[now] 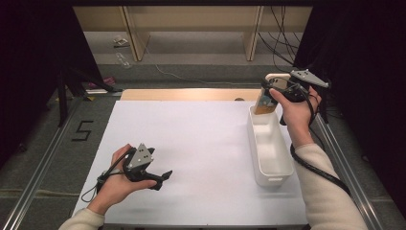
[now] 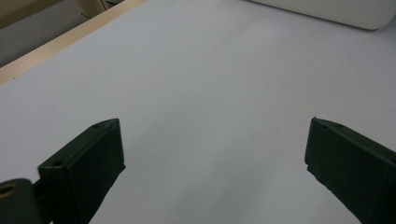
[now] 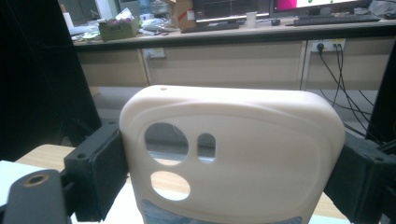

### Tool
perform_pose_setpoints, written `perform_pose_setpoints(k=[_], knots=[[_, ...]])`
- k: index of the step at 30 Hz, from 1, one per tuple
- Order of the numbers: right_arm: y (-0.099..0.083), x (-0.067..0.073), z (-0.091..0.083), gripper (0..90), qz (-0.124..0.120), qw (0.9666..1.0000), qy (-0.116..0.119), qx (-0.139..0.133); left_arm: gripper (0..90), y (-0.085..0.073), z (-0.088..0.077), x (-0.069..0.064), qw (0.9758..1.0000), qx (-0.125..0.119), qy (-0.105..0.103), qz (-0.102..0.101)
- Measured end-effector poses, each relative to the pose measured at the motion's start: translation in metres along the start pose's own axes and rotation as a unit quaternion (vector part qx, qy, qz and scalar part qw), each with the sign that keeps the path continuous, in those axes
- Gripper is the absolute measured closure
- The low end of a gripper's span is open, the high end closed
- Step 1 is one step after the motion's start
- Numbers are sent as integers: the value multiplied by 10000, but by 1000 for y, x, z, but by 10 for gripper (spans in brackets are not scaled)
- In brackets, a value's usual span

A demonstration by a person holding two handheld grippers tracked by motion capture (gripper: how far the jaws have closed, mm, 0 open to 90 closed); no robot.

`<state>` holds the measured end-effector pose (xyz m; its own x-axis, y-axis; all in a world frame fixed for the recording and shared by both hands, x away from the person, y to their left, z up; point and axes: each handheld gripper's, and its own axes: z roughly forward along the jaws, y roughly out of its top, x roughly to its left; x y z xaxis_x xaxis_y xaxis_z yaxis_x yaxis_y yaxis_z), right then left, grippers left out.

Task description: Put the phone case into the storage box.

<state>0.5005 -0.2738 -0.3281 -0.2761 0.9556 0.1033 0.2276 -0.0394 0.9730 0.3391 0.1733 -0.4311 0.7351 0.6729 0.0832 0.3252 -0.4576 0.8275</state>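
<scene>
A cream phone case (image 3: pixel 233 154) is pinched by its side edges in the right tongs (image 1: pixel 275 93), upright above the far end of the white bin (image 1: pixel 270 143), probably for dropping in. The left tongs (image 1: pixel 160 178) rest spread and empty on the worktop (image 1: pixel 201 143).

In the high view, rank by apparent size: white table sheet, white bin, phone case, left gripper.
1. white table sheet
2. white bin
3. and 4. left gripper and phone case: alike; the case is partly hidden and farther off, so unranked.
</scene>
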Motion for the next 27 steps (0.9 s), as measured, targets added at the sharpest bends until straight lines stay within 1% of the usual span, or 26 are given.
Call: perform_pose_setpoints(k=[6, 11, 13, 27], knots=[[0, -1, 1, 126, -8, 10000, -17, 35, 42, 0, 0, 0, 10000, 8, -5, 20], [0, -4, 3, 126, 27, 10000, -40, 56, 42, 0, 0, 0, 10000, 17, -10, 14], [1, -4, 5, 126, 79, 9999, -30, 59, 42, -1, 1, 0, 10000, 22, -10, 16], [3, -6, 13, 126, 87, 9998, -78, 146, 42, 0, 0, 0, 10000, 0, -11, 8]])
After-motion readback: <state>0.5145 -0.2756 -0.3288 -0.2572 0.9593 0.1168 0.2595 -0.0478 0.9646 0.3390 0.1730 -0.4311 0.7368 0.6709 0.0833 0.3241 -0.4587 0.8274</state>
